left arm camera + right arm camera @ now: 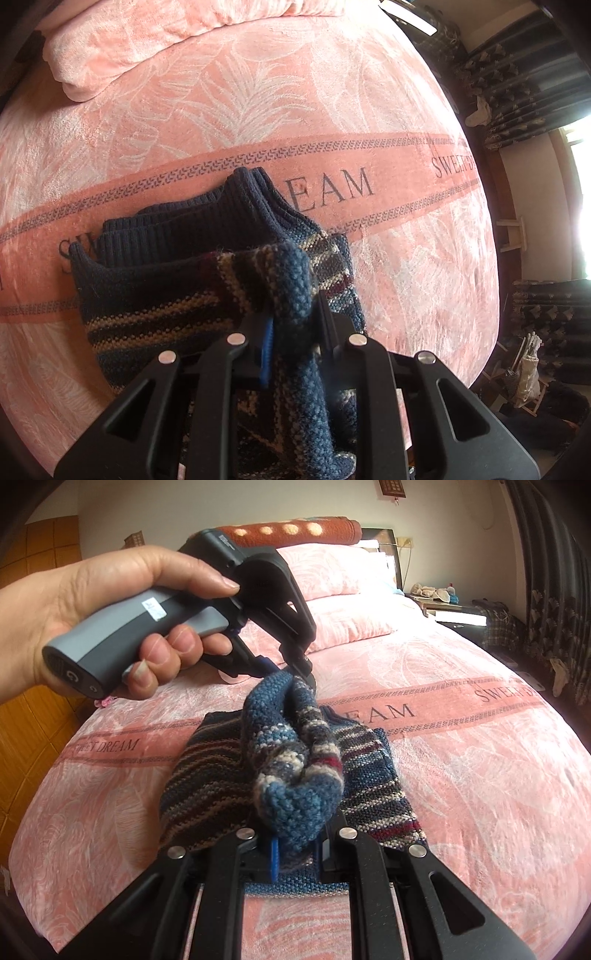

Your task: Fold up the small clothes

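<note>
A striped knit sweater point(177, 295) in blue, maroon and cream, with navy ribbed cuffs, lies on a pink bedspread point(258, 110). My left gripper point(291, 317) is shut on a bunched fold of its edge. In the right wrist view the sweater point(207, 771) lies mid-bed, with one edge lifted into a rolled ridge. My right gripper point(295, 840) is shut on the near end of that ridge. A hand point(92, 590) holds the left gripper point(297, 672), which pinches the far end.
Pink pillows point(343, 576) and a rolled orange dotted blanket point(288, 530) lie at the bed's head. A nightstand point(443, 607) with clutter and dark curtains point(554, 627) stand to the right. Wood panelling point(33, 738) is on the left. A small stool point(513, 232) stands beyond the bed.
</note>
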Tool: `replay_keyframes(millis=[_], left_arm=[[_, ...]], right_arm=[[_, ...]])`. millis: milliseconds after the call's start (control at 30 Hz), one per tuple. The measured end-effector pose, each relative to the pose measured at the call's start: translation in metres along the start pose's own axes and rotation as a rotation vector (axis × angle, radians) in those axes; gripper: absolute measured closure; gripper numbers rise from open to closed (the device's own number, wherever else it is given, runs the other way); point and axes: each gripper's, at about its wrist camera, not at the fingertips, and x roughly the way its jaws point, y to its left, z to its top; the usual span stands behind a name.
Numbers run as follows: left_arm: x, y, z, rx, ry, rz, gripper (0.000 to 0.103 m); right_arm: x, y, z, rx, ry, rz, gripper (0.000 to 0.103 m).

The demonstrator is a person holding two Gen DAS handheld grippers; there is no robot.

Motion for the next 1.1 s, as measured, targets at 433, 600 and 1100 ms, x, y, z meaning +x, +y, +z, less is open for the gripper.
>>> replay_keyframes(millis=[433, 600, 1100], left_arm=[[0.045, -0.035, 0.009, 0.025, 0.028, 0.076, 0.085], [0.056, -0.040, 0.012, 0.025, 0.037, 0.099, 0.085], [0.071, -0.053, 0.002, 0.082, -0.094, 0.105, 0.070]], right_arm=[[0.019, -0.052, -0.017, 0.115, 0.049, 0.030, 0.091], [0.025, -0.068, -0.024, 0.157, 0.072, 0.058, 0.091], [0.051, -0.125, -0.050, 0.417, 0.206, 0.260, 0.072]])
